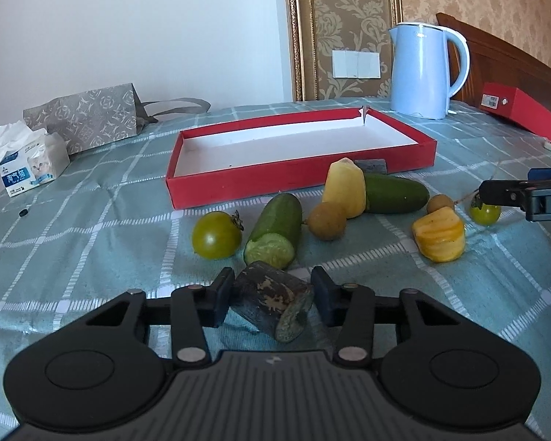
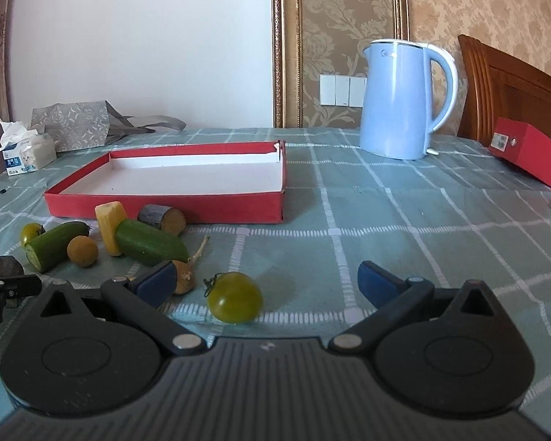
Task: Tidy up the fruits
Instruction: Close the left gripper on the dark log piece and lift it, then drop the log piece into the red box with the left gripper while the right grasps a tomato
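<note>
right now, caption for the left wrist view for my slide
Left gripper clamps a dark cut chunk; fruit pieces lie before the empty red tray.

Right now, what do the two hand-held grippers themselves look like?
Both match: the left hand-held gripper and right hand-held gripper have black bodies with ribbed centres, round side housings, silver pivot pins and dark blue finger pads. No cables, sleeves or hands show.

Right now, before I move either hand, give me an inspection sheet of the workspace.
Surface: checked tablecloth, flat.
Job's things: red tray empty; cucumber pieces, tomatoes, yellow chunks lie loose before it.
Clutter: blue kettle, tissue pack, grey bag, red box.
Grippers: left claw shut on dark sugarcane piece; right claw open around green tomato.
Cables: nothing seen.
Surroundings: wall switches, wooden headboard.
</note>
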Available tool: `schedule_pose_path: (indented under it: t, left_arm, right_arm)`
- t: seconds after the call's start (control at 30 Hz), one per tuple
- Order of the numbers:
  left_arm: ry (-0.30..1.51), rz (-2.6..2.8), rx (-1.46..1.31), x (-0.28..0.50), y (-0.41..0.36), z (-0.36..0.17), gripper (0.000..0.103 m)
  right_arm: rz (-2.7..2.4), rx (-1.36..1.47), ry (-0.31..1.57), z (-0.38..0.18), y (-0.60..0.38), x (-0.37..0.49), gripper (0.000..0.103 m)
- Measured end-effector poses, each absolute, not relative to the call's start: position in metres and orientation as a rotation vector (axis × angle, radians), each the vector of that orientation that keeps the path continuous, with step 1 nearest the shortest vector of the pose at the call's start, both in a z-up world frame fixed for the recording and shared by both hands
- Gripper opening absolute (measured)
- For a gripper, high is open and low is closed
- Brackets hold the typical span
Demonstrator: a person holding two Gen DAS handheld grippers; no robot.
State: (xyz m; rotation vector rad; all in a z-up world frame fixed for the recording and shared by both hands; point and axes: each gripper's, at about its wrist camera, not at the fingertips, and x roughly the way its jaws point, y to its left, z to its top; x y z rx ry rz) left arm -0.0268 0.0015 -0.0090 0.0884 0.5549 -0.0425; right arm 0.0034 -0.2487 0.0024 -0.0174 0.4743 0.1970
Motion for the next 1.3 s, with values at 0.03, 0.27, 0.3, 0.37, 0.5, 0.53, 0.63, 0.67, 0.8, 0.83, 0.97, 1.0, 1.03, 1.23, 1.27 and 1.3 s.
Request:
schedule_pose_path:
  t: [0.03, 0.27, 0.3, 0.37, 0.5, 0.53, 0.63, 0.67, 0.8, 0.83, 0.97, 1.0, 1.03, 1.23, 1.27, 1.3]
  left_arm:
    - [0.554, -0.04, 0.085, -0.027, 0.002, -0.009, 0.045]
    - [0.528, -0.023, 0.02, -0.027, 0.007, -0.006, 0.045]
    - [0.526, -0.024, 0.017, -0.027, 0.007, -0.006, 0.045]
    - [0.523, -0.022, 0.02, -0.027, 0.007, -0.005, 0.045]
    - [0.526, -0.032, 0.018, -0.026, 0.005, -0.005, 0.045]
    - [0.528, -0.033, 0.019, -0.026, 0.005, -0.005, 0.045]
    - [0.53, -0.038, 0.012, -0.026, 0.005, -0.005, 0.045]
    - [0.53, -0.038, 0.012, -0.026, 0.005, -0.005, 0.045]
    - [0.529, -0.042, 0.004, -0.025, 0.006, -0.004, 0.045]
    - [0.529, -0.042, 0.003, -0.025, 0.005, -0.004, 0.045]
    - [0.524, -0.044, 0.001, -0.024, 0.005, -0.001, 0.045]
    - [0.522, -0.044, 0.002, -0.023, 0.005, 0.0, 0.045]
    - [0.519, -0.046, 0.003, -0.023, 0.005, 0.001, 0.045]
    - [0.519, -0.051, 0.0, -0.016, 0.004, 0.004, 0.045]
    - [0.521, -0.052, -0.002, -0.014, 0.003, 0.004, 0.045]
    - [0.522, -0.054, -0.002, -0.013, 0.002, 0.003, 0.045]
  right_arm:
    - [0.196, -0.016, 0.471, 0.003, -0.249, 0.003, 0.103]
    - [0.195, -0.043, 0.49, 0.004, -0.253, 0.0, 0.103]
    - [0.204, -0.05, 0.494, 0.004, -0.253, -0.002, 0.103]
    - [0.23, -0.065, 0.5, 0.004, -0.254, -0.006, 0.103]
    - [0.238, -0.126, 0.492, 0.001, -0.245, -0.008, 0.085]
    - [0.237, -0.123, 0.51, 0.0, -0.244, -0.005, 0.08]
    - [0.265, -0.094, 0.57, -0.003, -0.245, 0.007, 0.069]
    - [0.267, -0.09, 0.586, -0.005, -0.246, 0.011, 0.068]
    - [0.282, -0.098, 0.587, -0.007, -0.243, 0.018, 0.057]
    - [0.289, -0.108, 0.591, -0.007, -0.241, 0.02, 0.048]
    - [0.318, -0.134, 0.61, -0.009, -0.232, 0.028, 0.032]
    - [0.316, -0.139, 0.608, -0.009, -0.231, 0.029, 0.032]
    - [0.315, -0.135, 0.605, -0.008, -0.231, 0.029, 0.032]
    - [0.299, -0.072, 0.612, -0.008, -0.239, 0.036, 0.032]
    - [0.291, -0.064, 0.616, -0.008, -0.239, 0.038, 0.032]
    - [0.282, -0.052, 0.617, -0.008, -0.241, 0.04, 0.032]
